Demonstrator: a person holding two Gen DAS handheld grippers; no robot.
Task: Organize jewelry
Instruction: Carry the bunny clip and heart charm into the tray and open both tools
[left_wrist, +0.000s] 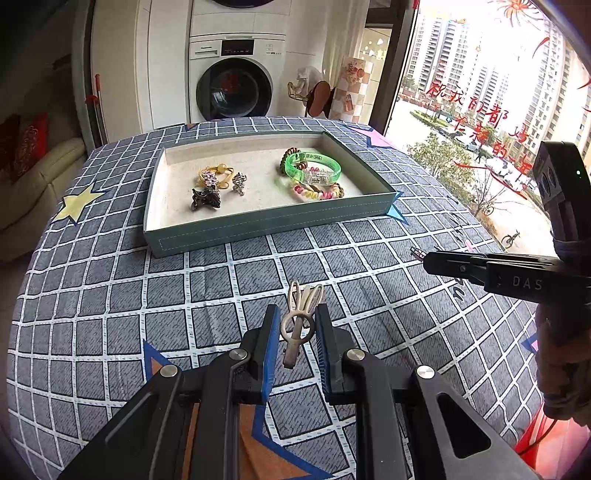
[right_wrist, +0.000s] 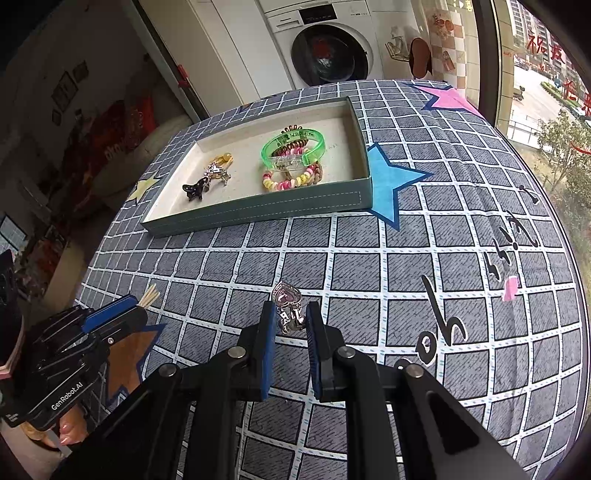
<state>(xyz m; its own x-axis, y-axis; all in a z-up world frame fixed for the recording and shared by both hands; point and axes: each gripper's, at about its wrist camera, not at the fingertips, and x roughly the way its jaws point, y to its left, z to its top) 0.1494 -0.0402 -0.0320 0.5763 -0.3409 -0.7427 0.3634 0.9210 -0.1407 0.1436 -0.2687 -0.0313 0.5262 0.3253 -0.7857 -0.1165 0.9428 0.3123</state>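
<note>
Left tongs (left_wrist: 295, 325) gripping cream hair clip (left_wrist: 301, 321), right tongs (right_wrist: 290, 319) gripping heart-shaped clip (right_wrist: 286, 299): carry level, release low inside tray (left_wrist: 266, 221).

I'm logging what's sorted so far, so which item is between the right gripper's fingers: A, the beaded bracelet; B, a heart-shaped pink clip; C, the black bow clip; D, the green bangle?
B: the heart clip sits between the right gripper fingers over the cloth, while the other three lie in the tray.
</note>
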